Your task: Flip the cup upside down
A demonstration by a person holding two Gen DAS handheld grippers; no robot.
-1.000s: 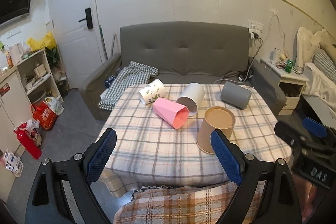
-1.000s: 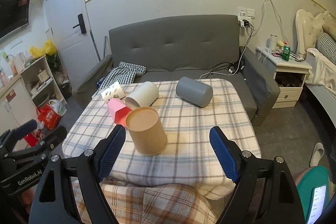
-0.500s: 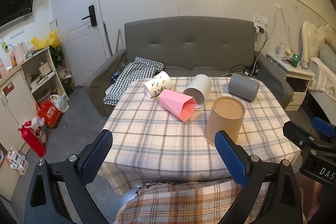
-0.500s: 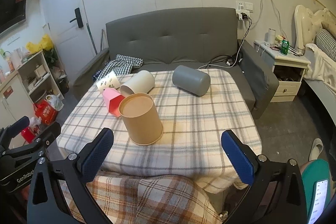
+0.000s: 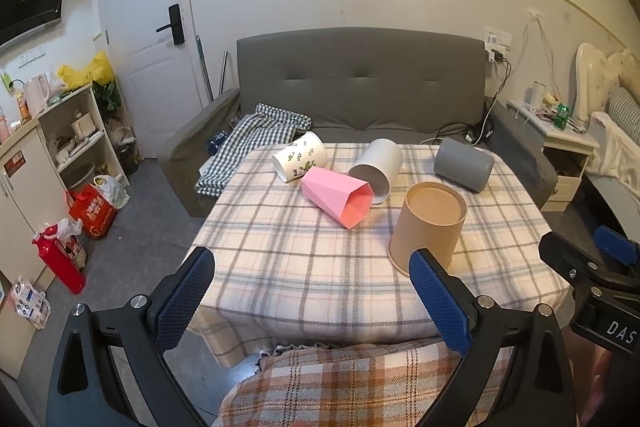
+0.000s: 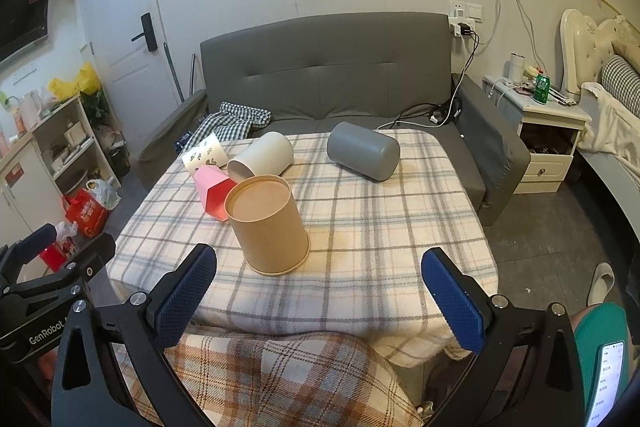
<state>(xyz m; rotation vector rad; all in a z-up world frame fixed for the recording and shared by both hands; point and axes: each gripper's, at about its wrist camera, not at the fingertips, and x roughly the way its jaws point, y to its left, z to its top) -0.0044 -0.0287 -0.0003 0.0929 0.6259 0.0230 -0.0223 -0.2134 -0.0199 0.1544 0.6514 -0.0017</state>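
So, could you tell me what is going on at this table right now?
A person holds two open hand-held grippers, left and right, back from the table, neither touching anything. The tan cup already stands upside down on its rim. The pink cup, white cup, grey cup and leaf-print cup lie on their sides, not yet flipped.

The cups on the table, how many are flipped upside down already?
Done: only the tan paper cup stands upside down, base up. In hand: nothing; the left gripper and right gripper are open and empty. Left: the pink faceted cup, white cup, leaf-print cup and grey cup lie sideways.
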